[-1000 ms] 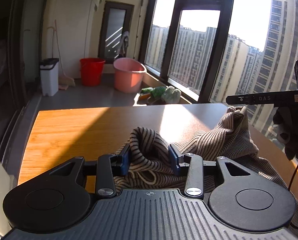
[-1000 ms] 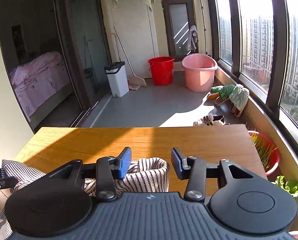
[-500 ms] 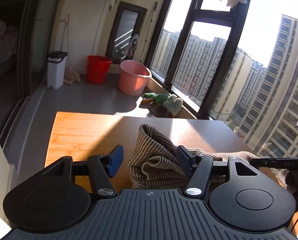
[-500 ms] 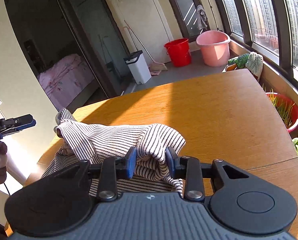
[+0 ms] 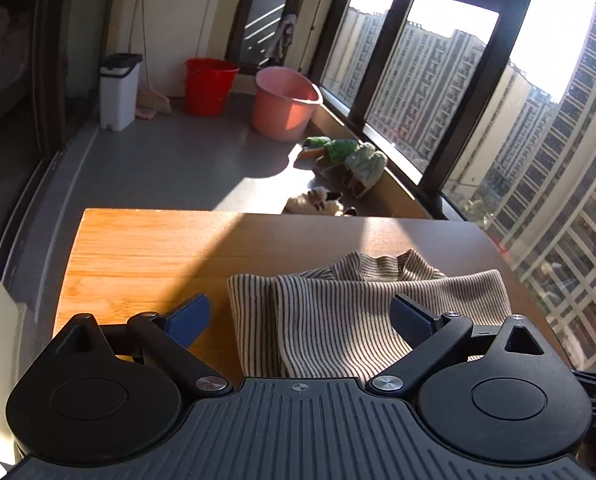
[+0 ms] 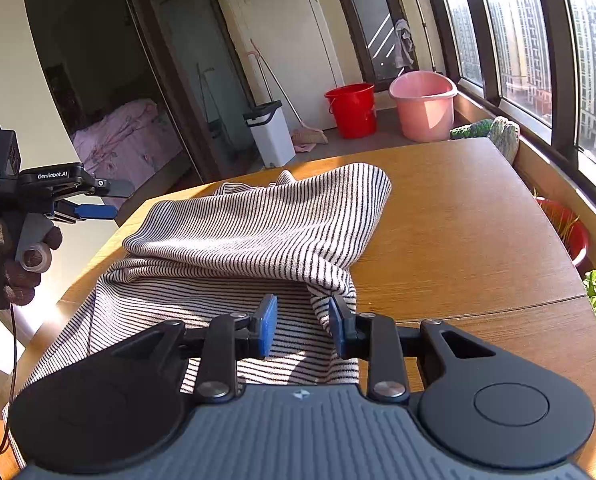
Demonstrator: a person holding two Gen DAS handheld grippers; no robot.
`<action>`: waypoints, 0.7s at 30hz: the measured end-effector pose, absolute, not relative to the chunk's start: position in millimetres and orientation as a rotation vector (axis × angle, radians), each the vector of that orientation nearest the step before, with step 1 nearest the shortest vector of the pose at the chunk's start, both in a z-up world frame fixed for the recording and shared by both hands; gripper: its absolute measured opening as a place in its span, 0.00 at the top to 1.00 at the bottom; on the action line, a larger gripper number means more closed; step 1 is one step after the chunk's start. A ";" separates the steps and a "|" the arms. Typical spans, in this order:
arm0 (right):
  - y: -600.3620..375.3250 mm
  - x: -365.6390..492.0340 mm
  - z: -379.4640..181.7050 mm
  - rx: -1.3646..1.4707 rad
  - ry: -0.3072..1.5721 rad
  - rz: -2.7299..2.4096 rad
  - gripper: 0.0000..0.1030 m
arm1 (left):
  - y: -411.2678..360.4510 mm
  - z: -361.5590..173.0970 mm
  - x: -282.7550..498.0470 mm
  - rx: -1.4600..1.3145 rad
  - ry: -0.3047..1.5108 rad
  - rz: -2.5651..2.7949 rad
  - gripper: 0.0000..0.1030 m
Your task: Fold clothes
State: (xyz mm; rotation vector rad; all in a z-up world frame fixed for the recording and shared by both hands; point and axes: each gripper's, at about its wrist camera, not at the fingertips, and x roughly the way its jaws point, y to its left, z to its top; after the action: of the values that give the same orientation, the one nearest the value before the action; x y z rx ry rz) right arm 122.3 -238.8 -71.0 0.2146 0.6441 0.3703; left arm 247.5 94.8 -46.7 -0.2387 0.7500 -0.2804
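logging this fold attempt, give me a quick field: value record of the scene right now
garment: striped top, bunched and partly folded over itself
surface: wooden table, garment on its near part
left gripper: jaws opening wide, pads not pressing the cloth below them
right gripper: jaws closing, a fold of the garment's edge between them, full pinch not clear
behind table: red bucket, pink basin, white bin
fold status: unfinished

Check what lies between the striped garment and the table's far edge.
Bare wood of the table beyond the striped garment; the left wrist view shows it.
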 end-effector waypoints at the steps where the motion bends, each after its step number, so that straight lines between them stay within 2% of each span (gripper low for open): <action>1: -243.4 128.6 -65.9 0.223 0.631 0.357 0.73 | 97.7 -51.5 253.1 -0.250 0.761 -0.276 0.03; 6: -261.7 176.3 -52.8 0.293 0.617 0.305 0.66 | 97.1 -70.5 271.1 -0.230 0.826 -0.248 0.03; 8: -263.5 200.3 -57.8 0.347 0.653 0.291 0.58 | 97.9 -76.5 276.7 -0.243 0.845 -0.250 0.03; 14: -255.9 256.1 -87.6 0.424 0.774 0.271 0.55 | 98.2 -94.5 282.9 -0.258 0.853 -0.245 0.03; 18: -248.0 264.2 -96.7 0.444 0.773 0.322 0.54 | 93.4 -97.1 286.1 -0.221 0.816 -0.275 0.04; 21: -237.5 268.9 -96.9 0.389 0.764 0.343 0.59 | 83.2 -98.8 286.7 -0.166 0.763 -0.290 0.22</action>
State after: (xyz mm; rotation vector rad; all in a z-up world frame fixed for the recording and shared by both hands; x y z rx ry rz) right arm 268.9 -237.5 -96.9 0.3891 0.7642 0.3435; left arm 286.7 83.2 -98.8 -0.1656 0.7634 -0.2895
